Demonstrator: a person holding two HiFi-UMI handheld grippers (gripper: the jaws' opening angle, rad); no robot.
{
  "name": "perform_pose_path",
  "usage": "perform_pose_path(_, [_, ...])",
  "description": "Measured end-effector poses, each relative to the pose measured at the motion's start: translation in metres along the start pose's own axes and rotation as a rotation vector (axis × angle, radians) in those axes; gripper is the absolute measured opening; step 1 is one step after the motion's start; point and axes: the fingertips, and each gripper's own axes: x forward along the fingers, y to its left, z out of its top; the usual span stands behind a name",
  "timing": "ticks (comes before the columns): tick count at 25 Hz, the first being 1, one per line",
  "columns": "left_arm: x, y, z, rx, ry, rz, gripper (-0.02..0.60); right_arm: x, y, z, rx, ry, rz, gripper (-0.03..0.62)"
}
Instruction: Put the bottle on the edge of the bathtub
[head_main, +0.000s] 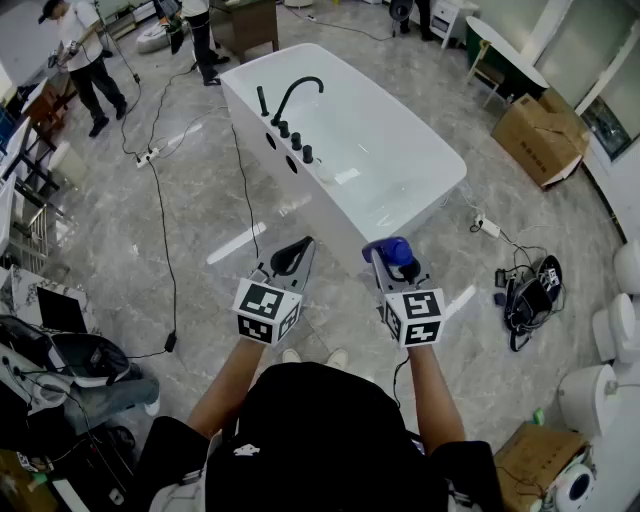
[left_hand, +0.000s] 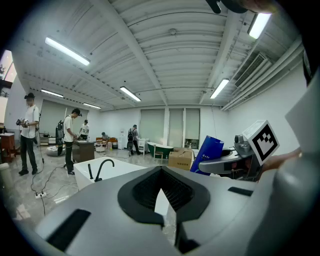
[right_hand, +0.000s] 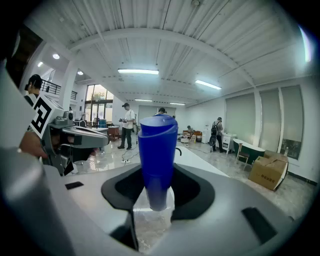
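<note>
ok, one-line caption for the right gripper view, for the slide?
Right tool shut on a blue bottle, with the white bathtub ahead.

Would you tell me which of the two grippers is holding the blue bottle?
The right gripper: its jaws grip the blue bottle, while the left gripper has nothing between its jaws.

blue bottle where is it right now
The blue bottle is held in the right gripper, just right of centre in the head view, in the air short of the near end of the white bathtub.
</note>
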Motion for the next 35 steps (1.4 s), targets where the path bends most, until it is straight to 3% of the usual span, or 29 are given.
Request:
perform_pose_path(15, [0.008,-0.015,0.004,-0.003,0.005,0.000,0.011,-0.008,-0.009,-0.008,0.024,0.015,0.016,0.164])
perform_pose_path(35, [0.029,-0.048,-0.021,-0.036,0.025,0.069,0.011,-0.010,-0.038,-0.037,0.023,0.020,0.099,0.164])
